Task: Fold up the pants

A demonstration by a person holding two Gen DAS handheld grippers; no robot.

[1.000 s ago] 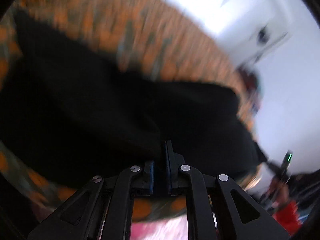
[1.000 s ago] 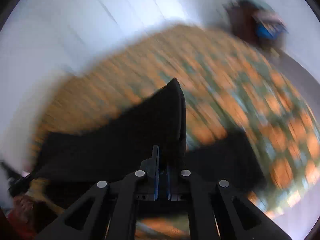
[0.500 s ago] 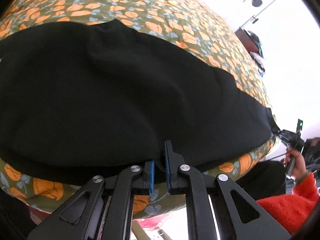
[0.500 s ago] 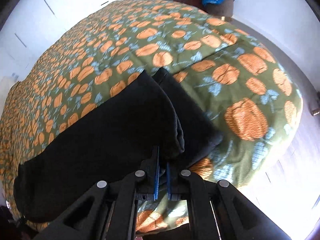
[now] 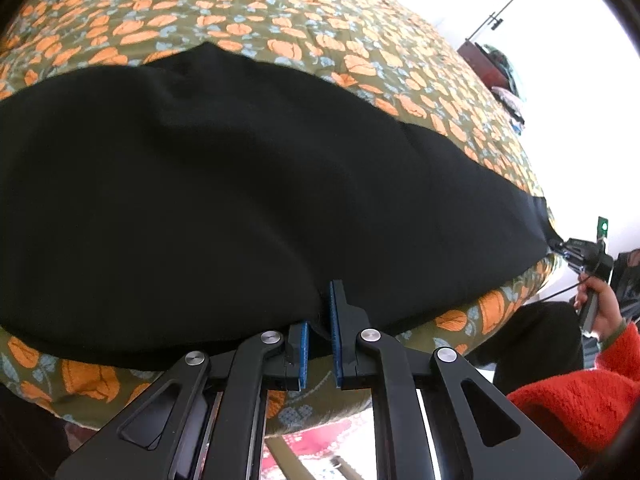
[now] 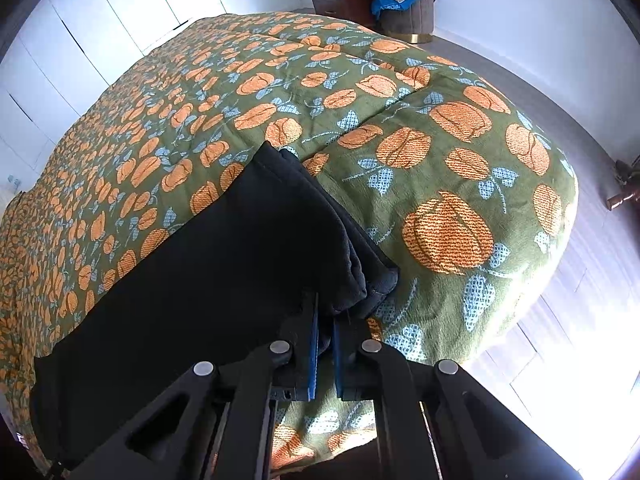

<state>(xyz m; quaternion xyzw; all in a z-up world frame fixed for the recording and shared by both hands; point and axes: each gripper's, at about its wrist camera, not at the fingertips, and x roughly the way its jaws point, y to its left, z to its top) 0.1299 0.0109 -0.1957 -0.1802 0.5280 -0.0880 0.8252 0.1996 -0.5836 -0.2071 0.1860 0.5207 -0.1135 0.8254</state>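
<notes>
Pinching black pants [image 5: 240,184] on bedspread [image 6: 440,160]

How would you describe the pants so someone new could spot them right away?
Start at the big bed with the green blanket covered in orange pumpkins. Along its near edge lies a long dark strip of cloth: the pants, pinched at each end by a gripper. They are the only plain black thing on the patterned cover.

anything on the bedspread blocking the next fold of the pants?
Nothing visible. Both grippers, left and right, are already shut on the near edge of the black pants; the flowered bedspread beyond them is bare in both views.
</notes>
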